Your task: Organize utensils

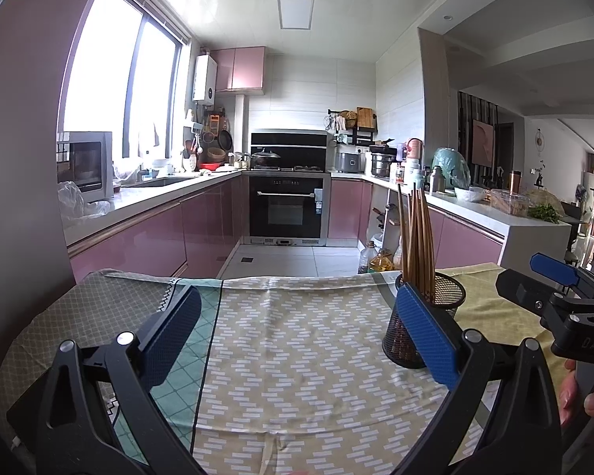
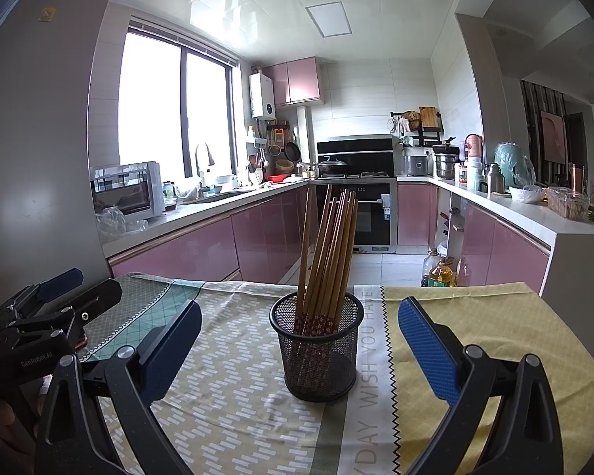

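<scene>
A black wire-mesh holder point(image 2: 316, 352) stands upright on a cloth-covered bench point(image 2: 233, 392) at the open end of a pink-fronted kitchen, packed with wooden chopsticks point(image 2: 328, 253) that lean and fan toward its far rim, their patterned ends down inside the mesh. The right tool point(image 2: 299, 350) hovers low over the bench with its blue-padded fingers point(image 2: 427, 348) spread wide, one on either side of the holder and apart from it, gripping nothing. The left tool point(image 1: 299, 330) sits to the holder's left, also splayed and empty, its pads point(image 1: 427, 332) bracketing only a bare stretch of patterned cloth; from its own camera the holder point(image 1: 423, 320) shows partly behind the right-hand pad, so whether the pad touches the mesh cannot be told. Each tool appears at the edge of the other's view (the right one point(image 1: 554, 277) at the far right of the left camera, the left one point(image 2: 59, 289) at the far left of the right camera). A person's fingertips point(image 1: 586, 396) curl round the right tool's handle. The cloth bears printed lettering point(image 2: 370, 380) beside the holder. Behind, an oven point(image 2: 370, 213) sits under a hob, a microwave point(image 2: 126, 190) rests near the window, and oil bottles point(image 2: 439, 271) stand on the floor.
</scene>
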Demonstrator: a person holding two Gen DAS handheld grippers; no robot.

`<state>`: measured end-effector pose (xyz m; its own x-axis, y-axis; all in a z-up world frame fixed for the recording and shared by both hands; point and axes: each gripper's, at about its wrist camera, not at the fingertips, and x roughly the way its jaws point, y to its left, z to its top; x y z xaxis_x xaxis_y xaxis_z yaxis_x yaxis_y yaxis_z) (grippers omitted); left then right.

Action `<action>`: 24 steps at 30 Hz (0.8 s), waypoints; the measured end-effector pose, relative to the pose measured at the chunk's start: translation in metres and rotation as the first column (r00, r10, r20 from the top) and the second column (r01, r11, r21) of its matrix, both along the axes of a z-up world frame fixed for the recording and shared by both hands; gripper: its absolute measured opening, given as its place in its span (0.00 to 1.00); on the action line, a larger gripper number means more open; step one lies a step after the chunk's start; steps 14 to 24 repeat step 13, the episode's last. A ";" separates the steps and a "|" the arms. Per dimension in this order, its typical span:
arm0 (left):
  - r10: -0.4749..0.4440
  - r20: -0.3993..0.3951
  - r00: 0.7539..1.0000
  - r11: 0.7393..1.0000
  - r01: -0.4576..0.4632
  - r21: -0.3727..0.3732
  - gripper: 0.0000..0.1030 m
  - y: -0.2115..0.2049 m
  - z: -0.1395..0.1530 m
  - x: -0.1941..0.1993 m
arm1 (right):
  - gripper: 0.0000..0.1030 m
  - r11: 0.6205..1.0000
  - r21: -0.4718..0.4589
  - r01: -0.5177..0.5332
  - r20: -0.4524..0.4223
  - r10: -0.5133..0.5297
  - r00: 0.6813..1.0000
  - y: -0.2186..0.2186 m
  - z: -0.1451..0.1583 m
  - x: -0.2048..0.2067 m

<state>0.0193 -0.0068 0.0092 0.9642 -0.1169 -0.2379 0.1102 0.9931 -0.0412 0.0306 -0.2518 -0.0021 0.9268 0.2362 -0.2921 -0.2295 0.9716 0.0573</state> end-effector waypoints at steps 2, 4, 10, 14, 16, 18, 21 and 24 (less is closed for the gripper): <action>0.003 -0.002 1.000 1.000 -0.003 -0.009 0.95 0.000 -0.002 0.000 | 0.94 1.000 0.000 0.001 0.000 -0.001 1.000 -0.001 0.000 0.000; 0.013 0.003 1.000 1.000 -0.013 0.001 0.95 -0.001 -0.002 0.000 | 0.94 1.000 -0.001 0.001 -0.004 -0.001 1.000 -0.001 -0.001 0.001; 0.031 -0.054 0.998 1.000 -0.030 0.007 0.95 -0.002 -0.005 0.004 | 0.94 0.999 -0.005 0.035 -0.074 -0.035 0.997 -0.019 -0.008 0.014; 0.044 -0.134 0.990 0.999 -0.042 0.013 0.95 0.002 -0.013 0.017 | 0.94 0.991 -0.058 0.122 -0.194 -0.131 0.972 -0.048 -0.023 0.037; 0.044 -0.134 0.990 0.999 -0.042 0.013 0.95 0.002 -0.013 0.017 | 0.94 0.991 -0.058 0.122 -0.194 -0.131 0.972 -0.048 -0.023 0.037; 0.044 -0.134 0.990 0.999 -0.042 0.013 0.95 0.002 -0.013 0.017 | 0.94 0.991 -0.058 0.122 -0.194 -0.131 0.972 -0.048 -0.023 0.037; 0.044 -0.134 0.990 0.999 -0.042 0.013 0.95 0.002 -0.013 0.017 | 0.94 0.991 -0.058 0.122 -0.194 -0.131 0.972 -0.048 -0.023 0.037; 0.044 -0.134 0.990 0.999 -0.042 0.013 0.95 0.002 -0.013 0.017 | 0.94 0.991 -0.058 0.122 -0.194 -0.131 0.972 -0.048 -0.023 0.037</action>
